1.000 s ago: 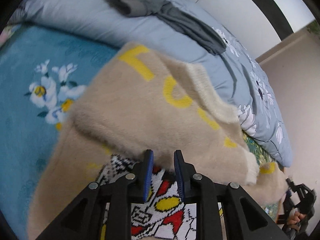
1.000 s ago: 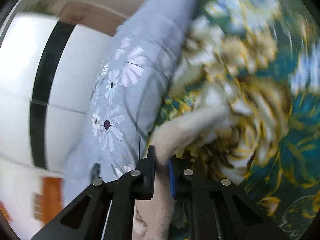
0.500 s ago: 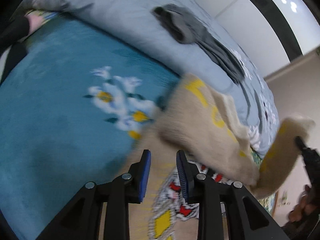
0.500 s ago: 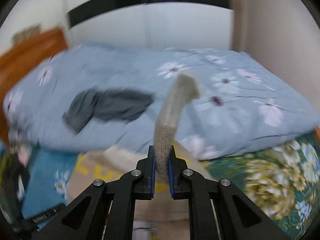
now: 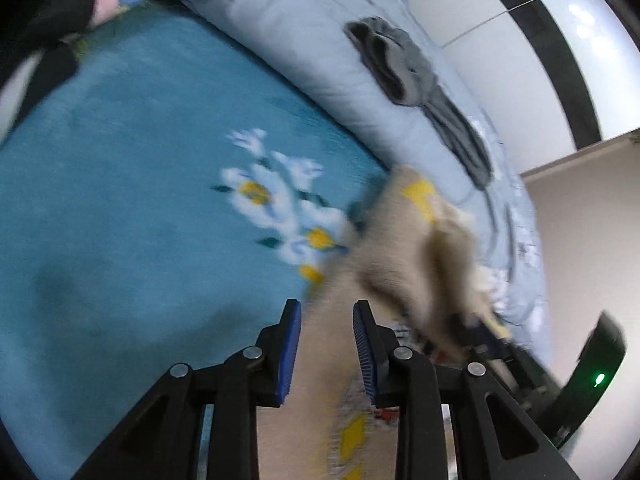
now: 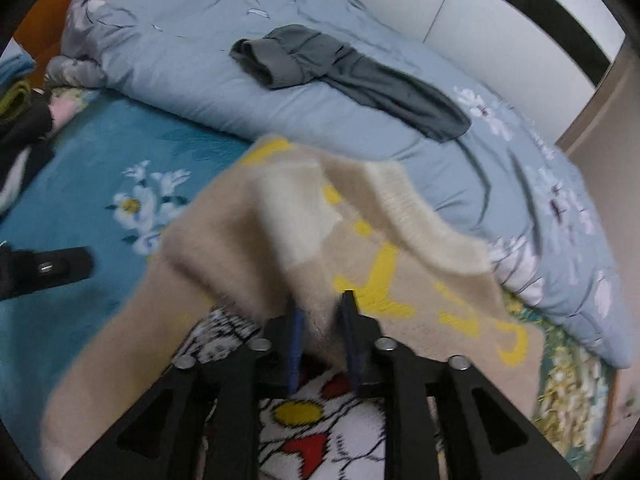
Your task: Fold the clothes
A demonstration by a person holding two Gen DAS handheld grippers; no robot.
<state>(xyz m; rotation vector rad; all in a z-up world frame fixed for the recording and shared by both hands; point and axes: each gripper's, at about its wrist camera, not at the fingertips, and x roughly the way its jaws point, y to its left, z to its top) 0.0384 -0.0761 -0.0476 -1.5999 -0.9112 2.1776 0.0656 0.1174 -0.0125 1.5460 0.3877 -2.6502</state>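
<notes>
A beige knit sweater [image 6: 240, 240] with yellow letters and a red, white and yellow cartoon face lies on the bed; it shows blurred in the left wrist view [image 5: 404, 256]. Its two sleeves are folded across the chest. My right gripper [image 6: 320, 312] has its jaws slightly apart around the end of the right sleeve [image 6: 316, 280], which rests on the sweater. My left gripper [image 5: 326, 320] is open and empty, above the sweater's left edge. The right gripper [image 5: 480, 332] shows in the left wrist view at lower right.
A teal floral bedspread [image 5: 120, 200] covers the bed. A light blue floral duvet [image 6: 180, 40] lies bunched behind the sweater, with dark grey trousers [image 6: 340, 76] on it. The left gripper's body [image 6: 48, 268] shows at the left. Dark clothes [image 6: 24, 128] lie far left.
My right gripper swung the sleeve over and down onto the sweater's chest, and its jaws have parted. My left gripper drew back to the left, off the sweater, open and empty.
</notes>
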